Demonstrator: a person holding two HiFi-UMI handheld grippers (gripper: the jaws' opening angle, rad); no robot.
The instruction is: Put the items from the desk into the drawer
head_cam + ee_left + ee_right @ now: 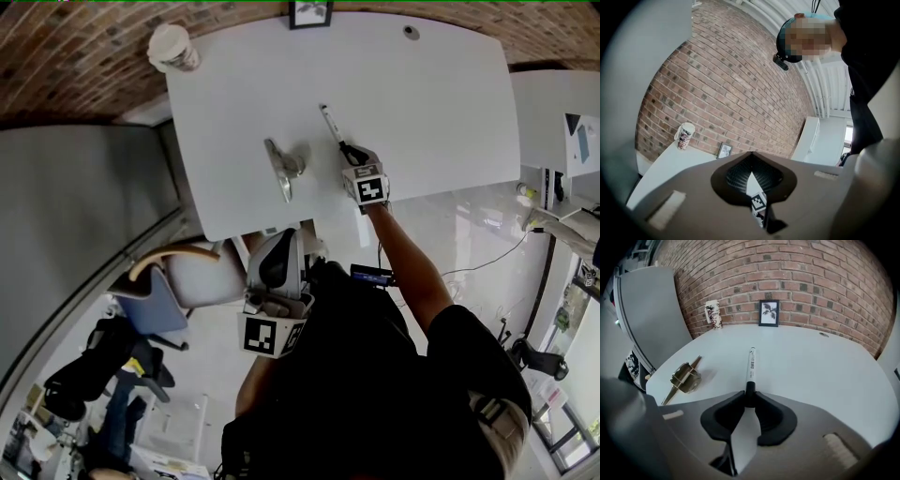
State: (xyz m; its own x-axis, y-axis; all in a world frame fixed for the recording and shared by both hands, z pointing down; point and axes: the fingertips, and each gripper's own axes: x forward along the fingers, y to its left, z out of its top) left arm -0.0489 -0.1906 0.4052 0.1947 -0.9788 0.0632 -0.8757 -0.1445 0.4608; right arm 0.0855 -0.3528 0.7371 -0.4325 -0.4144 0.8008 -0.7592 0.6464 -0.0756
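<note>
A white marker (330, 124) with a black end lies on the white desk (431, 103), pointing away from me. My right gripper (349, 150) tilts down onto its near end. In the right gripper view the jaws are shut on the marker's (751, 363) black end, and the right gripper (749, 394) rests at the desk surface. A brass-coloured metal object (284, 164) with a long stem lies to the marker's left, also visible in the right gripper view (685, 378). My left gripper (284, 236) hangs level below the desk's near edge, its tips (751, 154) meeting on nothing. No drawer shows.
A paper cup (172, 47) stands at the desk's far left corner and a small picture frame (310, 13) at the far edge against the brick wall. A chair (178, 277) stands left of me. Another white desk (562, 112) with small things is at the right.
</note>
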